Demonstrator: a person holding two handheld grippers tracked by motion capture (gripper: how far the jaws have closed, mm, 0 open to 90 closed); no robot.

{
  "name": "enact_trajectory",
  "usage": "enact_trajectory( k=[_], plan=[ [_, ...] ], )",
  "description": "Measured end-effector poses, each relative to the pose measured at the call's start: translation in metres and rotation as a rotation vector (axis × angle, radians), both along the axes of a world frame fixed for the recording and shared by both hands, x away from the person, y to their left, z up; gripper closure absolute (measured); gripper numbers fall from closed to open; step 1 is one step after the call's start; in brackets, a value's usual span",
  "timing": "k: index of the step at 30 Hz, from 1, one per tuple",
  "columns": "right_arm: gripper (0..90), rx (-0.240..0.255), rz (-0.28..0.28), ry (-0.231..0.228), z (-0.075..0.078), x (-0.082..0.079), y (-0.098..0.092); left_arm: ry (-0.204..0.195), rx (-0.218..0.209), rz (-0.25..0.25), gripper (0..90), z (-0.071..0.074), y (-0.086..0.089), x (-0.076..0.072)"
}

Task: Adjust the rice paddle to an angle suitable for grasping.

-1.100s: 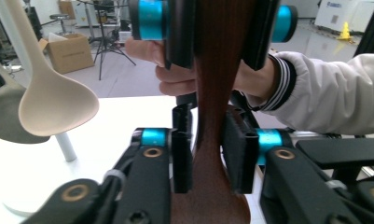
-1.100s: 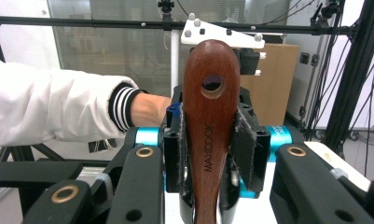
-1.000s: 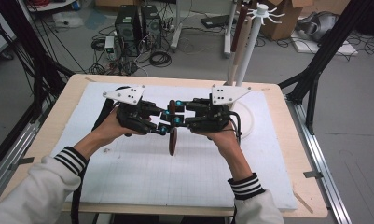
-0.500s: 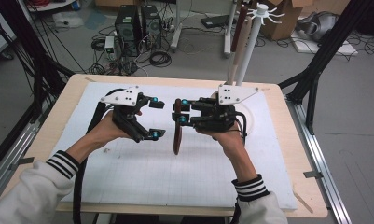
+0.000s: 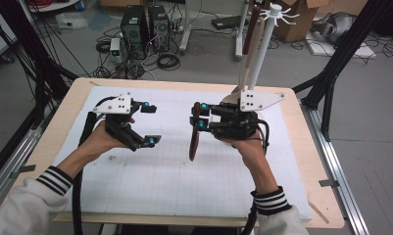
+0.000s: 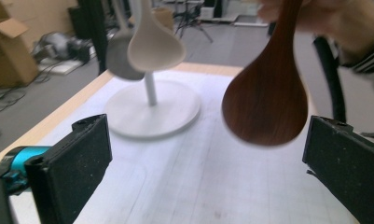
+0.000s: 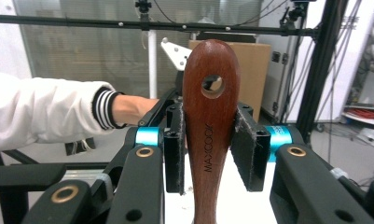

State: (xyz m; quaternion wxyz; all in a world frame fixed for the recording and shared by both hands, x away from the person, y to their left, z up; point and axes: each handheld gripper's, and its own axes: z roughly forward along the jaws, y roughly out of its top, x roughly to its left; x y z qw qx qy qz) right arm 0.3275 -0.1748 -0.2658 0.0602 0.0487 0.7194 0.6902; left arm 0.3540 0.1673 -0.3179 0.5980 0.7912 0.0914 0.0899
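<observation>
Vs. a sec earlier, when both my grippers met at the dark wooden spoon [image 5: 195, 139] mid-table, my left gripper [image 5: 149, 124] had let go and drawn off to the left, well apart from it; its jaws had just been opening, w/ nothing between them, and stood wide. The spoon had gone from a slant btw. the two grippers to hanging near vertical over the white mat [image 5: 135, 191]: long axis up-down, handle end w/ the hole on top, bowl pointing down, clear of the mat. In the left gripper view the bowl [image 6: 267, 100] hung ahead of my spread pads, not touching. My right gripper [image 5: 200, 115] was closed partway on the handle just below the hole, both pads [image 7: 175, 147] pressed to its sides. The white rack [image 5: 262, 46] w/ other spoons stood at the far edge, behind my right hand [image 5: 245, 144].
</observation>
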Motion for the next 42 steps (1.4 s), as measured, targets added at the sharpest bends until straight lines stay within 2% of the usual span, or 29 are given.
enact_trajectory(
  k=[3,5,11,12,19,24,27,32,35,42],
  plan=[
    [68.0,0.002,-0.033,0.006,0.002,-0.004,-0.007,-0.015,0.017,0.056,1.7,-0.010,0.015,-0.005],
    [68.0,0.011,-0.051,0.012,0.002,-0.004,-0.012,-0.012,0.013,0.079,1.7,-0.015,0.026,-0.008],
    [68.0,0.023,-0.100,0.004,0.005,-0.007,-0.024,-0.028,-0.024,0.152,1.7,-0.022,0.053,-0.014],
    [68.0,0.023,-0.107,0.013,0.005,-0.008,-0.025,-0.027,-0.033,0.161,1.7,-0.024,0.057,-0.014],
    [68.0,0.028,-0.168,0.014,0.009,-0.012,-0.039,-0.034,-0.066,0.226,1.7,-0.038,0.075,-0.018],
    [68.0,0.031,-0.229,0.018,0.012,-0.013,-0.054,-0.045,-0.117,0.287,1.7,-0.048,0.087,-0.022],
    [68.0,0.040,-0.254,0.023,0.013,-0.015,-0.063,-0.035,-0.170,0.315,1.7,-0.052,0.092,-0.025],
    [68.0,0.028,-0.301,0.020,0.013,-0.019,-0.074,-0.039,-0.172,0.337,1.7,-0.059,0.099,-0.028],
    [68.0,0.036,-0.312,0.023,0.013,-0.020,-0.079,-0.038,-0.182,0.347,1.7,-0.062,0.103,-0.029],
    [68.0,0.036,-0.323,0.033,0.012,-0.020,-0.081,-0.043,-0.168,0.355,1.7,-0.063,0.104,-0.030]
  ],
)
